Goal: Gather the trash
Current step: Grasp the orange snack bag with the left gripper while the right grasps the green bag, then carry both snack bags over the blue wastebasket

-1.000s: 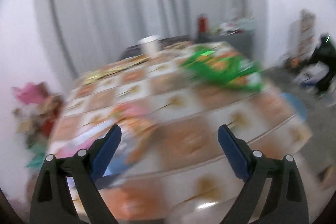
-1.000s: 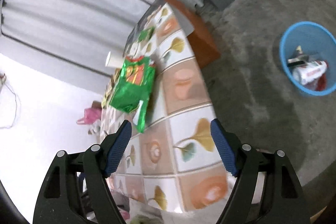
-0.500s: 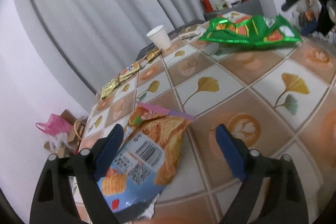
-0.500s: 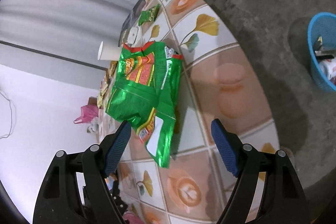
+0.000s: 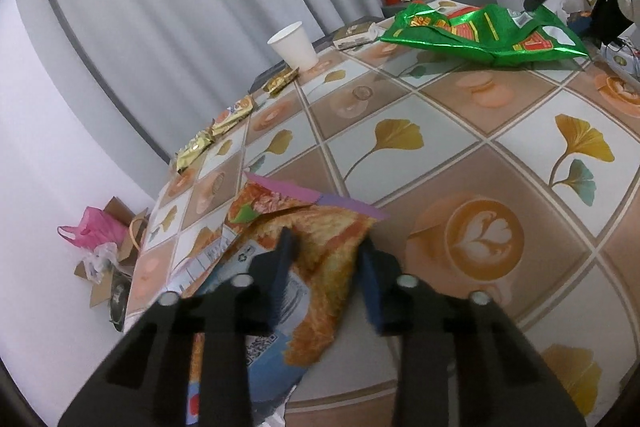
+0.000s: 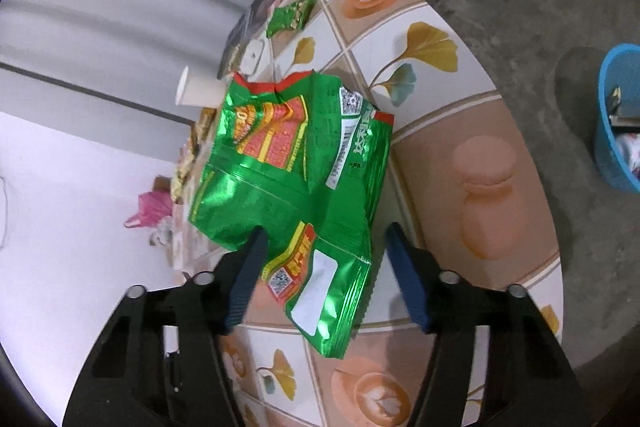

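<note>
An orange and blue chip bag (image 5: 320,227) lies crumpled at the near left corner of the tiled-pattern table (image 5: 460,115). My left gripper (image 5: 326,251) is down on it, its jaws closing, and the pads pinch the bag's upper part. A large green foil snack bag (image 6: 288,163) lies flat near the table's right edge, and it also shows far across the table as the green bag (image 5: 480,31). My right gripper (image 6: 326,235) hovers over its lower end with jaws closing. The bag sits between the fingers, but the right pad stands clear of it.
A white paper cup (image 5: 294,45) and several small gold wrappers (image 5: 234,113) sit along the table's far side. A small green packet (image 6: 290,15) lies further back. A blue waste basket (image 6: 618,115) with trash stands on the concrete floor, right of the table. A pink bag (image 5: 96,229) and cardboard lie on the floor at the left.
My left gripper sank onto the orange chip bag and its jaws narrowed onto it. My right gripper moved in over the green bag's lower end and its jaws narrowed too.
</note>
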